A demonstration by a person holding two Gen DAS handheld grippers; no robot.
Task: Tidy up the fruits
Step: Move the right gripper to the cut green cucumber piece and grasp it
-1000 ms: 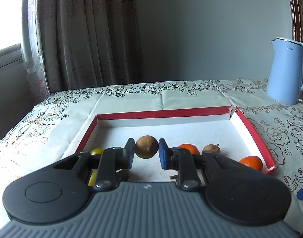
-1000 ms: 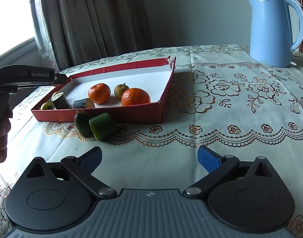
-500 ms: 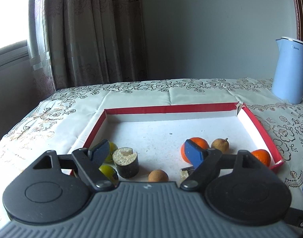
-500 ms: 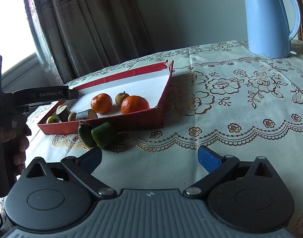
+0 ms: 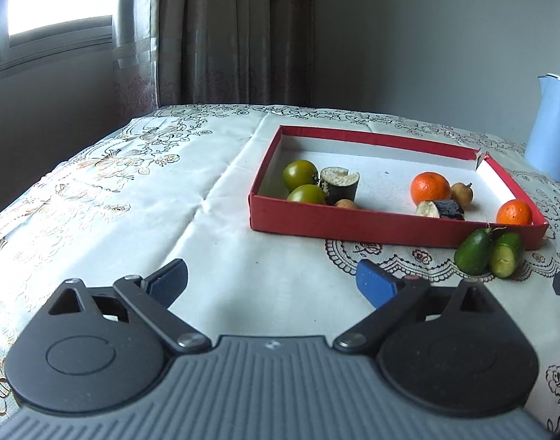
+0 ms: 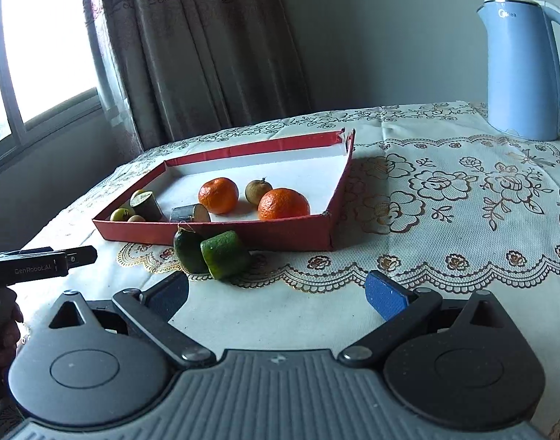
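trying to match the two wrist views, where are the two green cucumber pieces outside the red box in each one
Left wrist view: cucumber pieces at lower right, on the cloth against the red box's near wall, below an orange.
Right wrist view: cucumber pieces left of centre, against the same wall of the box.
Shared landmark: the blue kettle, far right in both.

Two oranges, two green tomatoes, one kettle.

In red tray: 2 oranges, 2 green tomatoes, 2 dark cut chunks, 2 sm. brown fruits; 2 green pcs touching outside front wall.
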